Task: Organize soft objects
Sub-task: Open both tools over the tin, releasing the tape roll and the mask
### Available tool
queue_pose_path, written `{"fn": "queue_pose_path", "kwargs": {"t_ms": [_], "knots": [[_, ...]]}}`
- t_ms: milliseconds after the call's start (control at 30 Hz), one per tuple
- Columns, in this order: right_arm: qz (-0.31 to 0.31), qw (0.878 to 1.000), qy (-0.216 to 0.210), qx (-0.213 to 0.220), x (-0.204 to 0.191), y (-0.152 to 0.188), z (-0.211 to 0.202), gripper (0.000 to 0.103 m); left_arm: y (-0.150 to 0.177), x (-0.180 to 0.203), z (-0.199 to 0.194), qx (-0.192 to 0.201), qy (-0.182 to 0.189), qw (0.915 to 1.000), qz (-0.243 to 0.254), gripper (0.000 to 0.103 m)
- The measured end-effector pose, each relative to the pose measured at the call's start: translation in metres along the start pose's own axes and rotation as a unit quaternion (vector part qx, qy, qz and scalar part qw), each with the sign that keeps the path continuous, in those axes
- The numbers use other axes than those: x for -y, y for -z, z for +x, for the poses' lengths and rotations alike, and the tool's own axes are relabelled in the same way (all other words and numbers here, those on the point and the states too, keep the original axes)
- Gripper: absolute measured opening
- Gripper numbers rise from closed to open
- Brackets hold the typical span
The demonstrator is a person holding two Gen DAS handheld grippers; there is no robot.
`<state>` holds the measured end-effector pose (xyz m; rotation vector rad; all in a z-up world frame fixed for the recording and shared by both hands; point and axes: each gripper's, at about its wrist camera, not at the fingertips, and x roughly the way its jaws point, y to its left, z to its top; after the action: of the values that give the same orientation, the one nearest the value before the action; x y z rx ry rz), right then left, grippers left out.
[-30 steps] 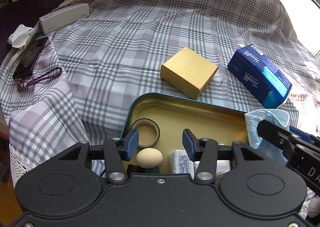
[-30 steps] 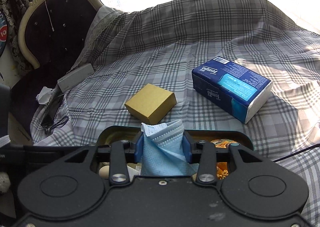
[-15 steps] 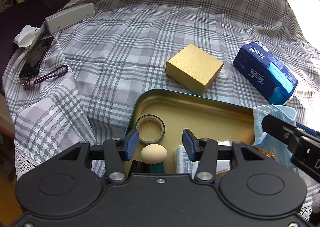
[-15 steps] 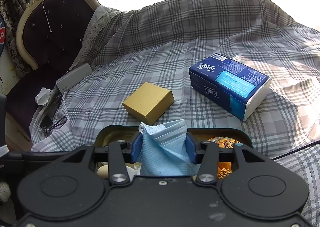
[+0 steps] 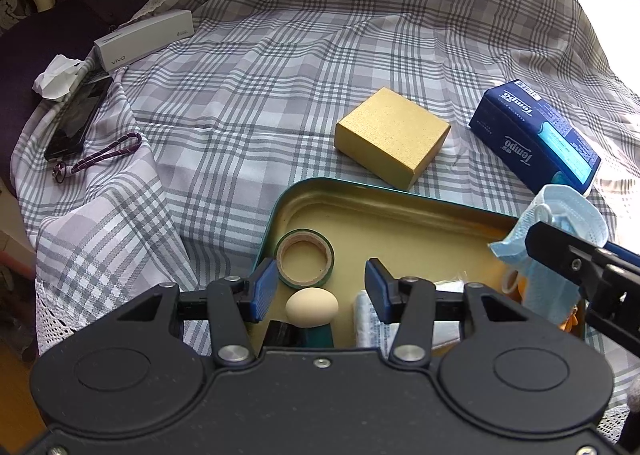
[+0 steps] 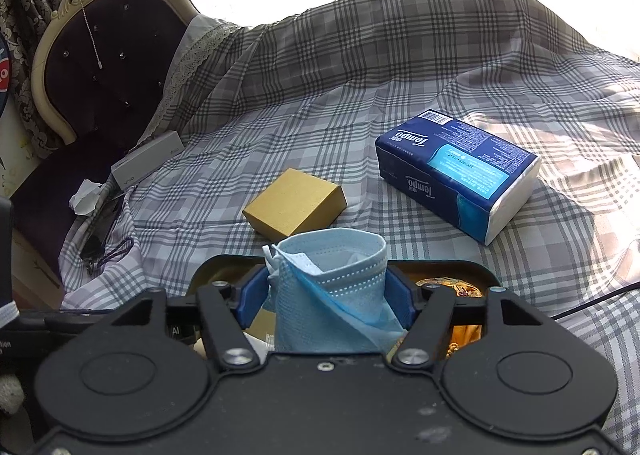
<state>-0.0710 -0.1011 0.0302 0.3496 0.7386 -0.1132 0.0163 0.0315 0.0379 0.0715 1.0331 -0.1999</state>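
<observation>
Grey-and-white plaid cloth [image 5: 280, 67] draped over table beside dark tufted chair [image 6: 100, 67]. "Tempo" on blue tissue pack [image 6: 456, 179]; "vivo" on grey box [image 5: 144, 39]. Right gripper [image 6: 326, 297] opening around crumpled light-blue face mask [image 6: 332, 291] above teal-rimmed gold metal tray [image 5: 380, 211]; left gripper [image 5: 316, 289] parted, empty.

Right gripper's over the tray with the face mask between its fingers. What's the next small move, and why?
Probably let the right gripper finish opening, then lift clear. Its jaws are opening with the blue face mask between them, hanging over the gold tray, so it should drop inside.
</observation>
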Motion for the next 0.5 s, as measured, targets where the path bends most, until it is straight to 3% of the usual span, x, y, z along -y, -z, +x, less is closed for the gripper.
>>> {"fn": "queue_pose_path", "kwargs": {"t_ms": [500], "knots": [[-0.007, 1.000, 0.020, -0.014, 0.0024, 0.0019, -0.0038, 0.067, 0.0018, 0.0030, -0.0030, 0.002, -0.003, 1.0000, 0.005, 0.049]]}}
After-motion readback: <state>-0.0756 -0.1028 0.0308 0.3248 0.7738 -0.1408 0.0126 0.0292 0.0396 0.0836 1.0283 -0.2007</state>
